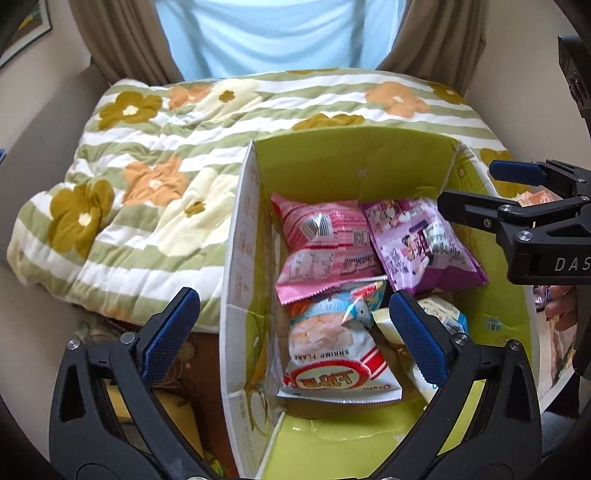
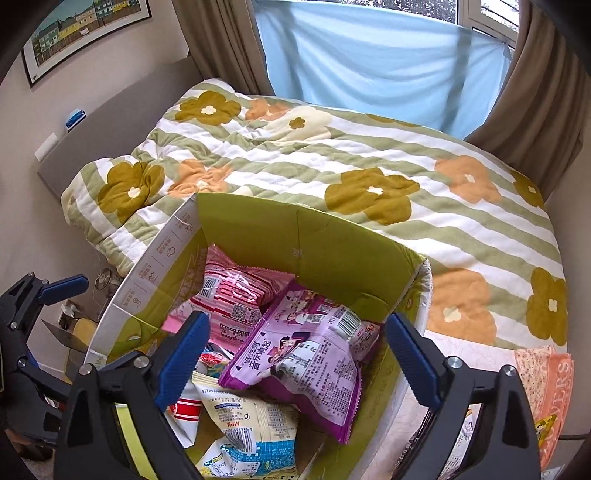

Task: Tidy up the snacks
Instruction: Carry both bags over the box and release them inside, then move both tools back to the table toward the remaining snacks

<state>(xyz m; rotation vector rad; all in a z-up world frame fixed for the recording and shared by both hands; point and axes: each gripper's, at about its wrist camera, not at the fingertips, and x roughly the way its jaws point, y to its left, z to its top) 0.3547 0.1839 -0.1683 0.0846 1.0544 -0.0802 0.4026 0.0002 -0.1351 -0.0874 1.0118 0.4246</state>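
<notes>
Cardboard box (image 1: 240, 236), white outside w/ green lining, stands open-topped against a bed covered by a flower-print quilt (image 1: 140, 177). Snacks are inside the box, piled loosely.

Contents, left wrist view: pink packet (image 1: 325, 240) at the far side, lying back-up w/ barcode showing. Purple packet (image 1: 424, 243) to its right, tilted, overlapping the pink one's edge. Shrimp-flake bag (image 1: 332, 354), white w/ red band, nearer the camera, print upside down. A cream-and-blue bag (image 2: 251, 424) lies at the near corner, partly under the purple packet per right wrist view.

Left gripper (image 1: 291, 332): jaws apart, nothing between the blue pads. It hovers above the near-left part of the box; left finger is outside the box wall, right finger over the contents. No contact w/ any packet visible.

Right gripper (image 2: 295, 362): jaws apart, empty. It hangs over the box, purple packet directly below between the fingers, not touching as far as can be seen. In left wrist view it enters from the right above the box's right side.

Orange-pink cloth (image 2: 546, 373) w/ lettering lies right of the box. Framed picture (image 2: 85, 26) on the wall, curtains (image 2: 218, 44) behind the bed.
</notes>
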